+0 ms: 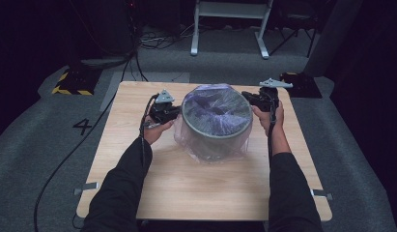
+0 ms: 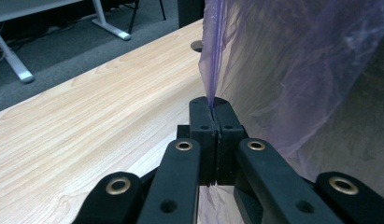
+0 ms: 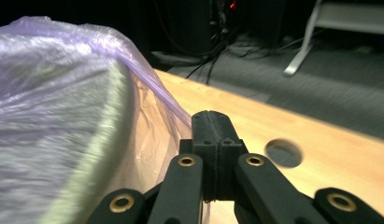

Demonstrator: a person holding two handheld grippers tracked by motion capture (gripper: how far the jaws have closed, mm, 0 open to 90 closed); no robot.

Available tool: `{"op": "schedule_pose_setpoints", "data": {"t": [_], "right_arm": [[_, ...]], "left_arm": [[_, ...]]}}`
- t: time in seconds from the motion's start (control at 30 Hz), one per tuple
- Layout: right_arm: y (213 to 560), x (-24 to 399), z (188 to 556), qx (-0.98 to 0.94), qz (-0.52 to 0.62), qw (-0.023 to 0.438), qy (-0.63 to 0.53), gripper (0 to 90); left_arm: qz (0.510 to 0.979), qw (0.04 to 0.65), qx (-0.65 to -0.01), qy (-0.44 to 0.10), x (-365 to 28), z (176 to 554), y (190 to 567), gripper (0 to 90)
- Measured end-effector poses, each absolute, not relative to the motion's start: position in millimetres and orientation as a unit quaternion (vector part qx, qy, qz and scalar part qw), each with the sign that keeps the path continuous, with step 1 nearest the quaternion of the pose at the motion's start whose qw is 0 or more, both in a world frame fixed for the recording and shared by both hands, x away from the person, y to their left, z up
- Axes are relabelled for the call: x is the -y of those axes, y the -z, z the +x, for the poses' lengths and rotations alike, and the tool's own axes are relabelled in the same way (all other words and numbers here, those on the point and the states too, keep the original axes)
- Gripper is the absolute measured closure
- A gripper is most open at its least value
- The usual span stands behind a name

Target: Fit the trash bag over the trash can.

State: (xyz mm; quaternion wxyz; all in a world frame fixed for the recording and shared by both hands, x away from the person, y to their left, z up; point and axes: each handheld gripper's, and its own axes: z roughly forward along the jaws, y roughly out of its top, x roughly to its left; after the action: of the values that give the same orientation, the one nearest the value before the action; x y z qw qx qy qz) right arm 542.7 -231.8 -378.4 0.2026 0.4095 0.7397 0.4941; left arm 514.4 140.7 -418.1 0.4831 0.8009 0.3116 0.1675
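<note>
**A:** Purple-tinted plastic, thin and see-through, that was the bin liner [image 1: 213, 140] pulled over a round grey bin [image 1: 216, 126]. The bin stood on the wooden table [image 1: 196, 188], a bit past the middle toward the far edge. The liner wrapped the rim and hung down the outside wall, bunching near the tabletop.

**B:** And the grippers? Were they actually holding it?

**A:** Yep, both. The left gripper [image 1: 173, 114] sat right against the bin's left side and the right gripper [image 1: 248, 98] against its right side, toward the far rim. In the left gripper view the jaws were pressed together with a fold of the liner [image 2: 213, 70] rising straight out from between the pads, so it was clamped on the plastic. The film [image 2: 302, 70] hung like a curtain to the right of that gripper [image 2: 212, 103].

**B:** Same deal on the other side?

**A:** Pretty much. The right gripper view had the jaws together too, with a taut strand of liner [image 3: 161, 95] running from the bin's top down into the tips of the gripper [image 3: 213, 116]. The bin [image 3: 54, 154] was blurry there, on the left. There was also a round hole [image 3: 284, 152] in the tabletop just right of the jaws.

**B:** Hands?

**A:** The person's dark sleeves [image 1: 121, 188] came in from the near edge, one hand on each gripper.
</note>
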Motion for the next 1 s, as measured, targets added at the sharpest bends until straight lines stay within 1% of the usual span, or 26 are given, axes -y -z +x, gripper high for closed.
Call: {"op": "schedule_pose_setpoints", "data": {"t": [0.03, 0.13, 0.23, 0.3, 0.4, 0.67, 0.8, 0.9, 1.0], "right_arm": [[381, 233, 544, -0.741, 0.412, 0.186, -0.497, 90.0], [390, 235, 548, -0.745, 0.423, 0.162, -0.489, 90.0], [399, 239, 550, -0.757, 0.434, 0.169, -0.459, 90.0], [405, 245, 547, -0.754, 0.434, 0.166, -0.465, 90.0], [412, 251, 542, -0.757, 0.432, 0.174, -0.458, 90.0], [429, 259, 529, -0.762, 0.43, 0.173, -0.453, 90.0], [436, 260, 521, -0.766, 0.424, 0.165, -0.454, 90.0], [439, 259, 516, -0.772, 0.417, 0.165, -0.451, 90.0], [442, 257, 512, -0.776, 0.411, 0.164, -0.449, 90.0]], "left_arm": [[0.804, 0.479, -0.308, -0.169, -140, 515, 418, 88.9], [0.811, 0.463, -0.314, -0.172, -136, 519, 420, 88.8], [0.816, 0.45, -0.32, -0.167, -135, 522, 425, 88.9], [0.817, 0.452, -0.319, -0.162, -137, 522, 429, 88.9], [0.818, 0.452, -0.318, -0.158, -140, 520, 433, 88.9], [0.815, 0.463, -0.315, -0.149, -150, 507, 449, 89.3], [0.819, 0.463, -0.308, -0.144, -151, 497, 455, 89.1], [0.829, 0.446, -0.295, -0.165, -150, 490, 458, 89.0], [0.838, 0.435, -0.28, -0.173, -150, 483, 459, 89.0]]}}
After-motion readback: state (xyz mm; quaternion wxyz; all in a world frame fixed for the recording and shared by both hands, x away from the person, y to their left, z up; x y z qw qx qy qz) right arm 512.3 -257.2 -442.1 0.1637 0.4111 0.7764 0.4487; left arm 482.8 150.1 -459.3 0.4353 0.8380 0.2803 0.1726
